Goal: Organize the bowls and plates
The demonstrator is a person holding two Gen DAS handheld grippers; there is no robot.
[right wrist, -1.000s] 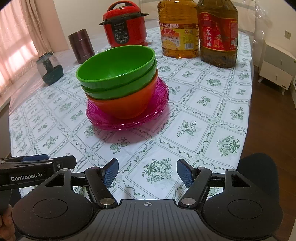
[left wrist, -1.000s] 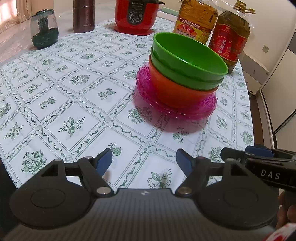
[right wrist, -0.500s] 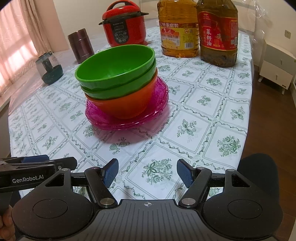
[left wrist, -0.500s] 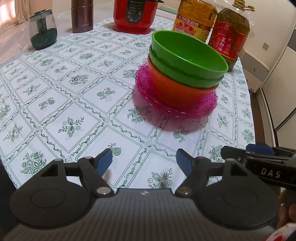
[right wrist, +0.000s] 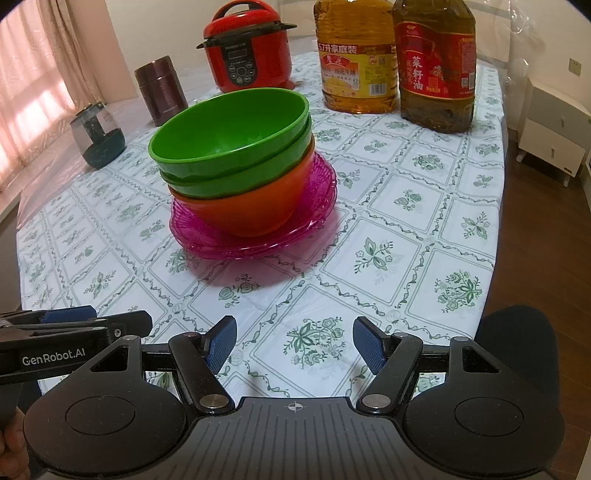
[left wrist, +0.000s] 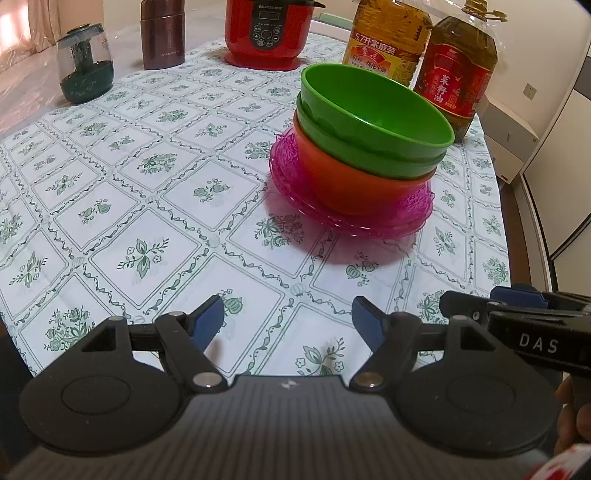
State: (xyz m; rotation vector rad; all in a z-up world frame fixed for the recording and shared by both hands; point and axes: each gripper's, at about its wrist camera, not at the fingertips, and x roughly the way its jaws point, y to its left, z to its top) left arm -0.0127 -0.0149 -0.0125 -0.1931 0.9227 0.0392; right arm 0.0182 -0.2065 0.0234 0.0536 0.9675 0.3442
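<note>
Gaping wide and empty, left gripper point(left wrist: 288, 319) and right gripper point(right wrist: 294, 339) hover; bowls point(right wrist: 236, 162) on pink plates point(right wrist: 258, 247) sit well ahead of both.

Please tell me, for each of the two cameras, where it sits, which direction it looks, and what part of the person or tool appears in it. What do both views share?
Left wrist: sits on the left gripper, looking forward and down across the table; open jaws, the right gripper's tip at right.
Right wrist: sits on the right gripper, same direction; open jaws, the left gripper's tip at left.
Shared: the bowl stack on pink plates, red cooker.
</note>
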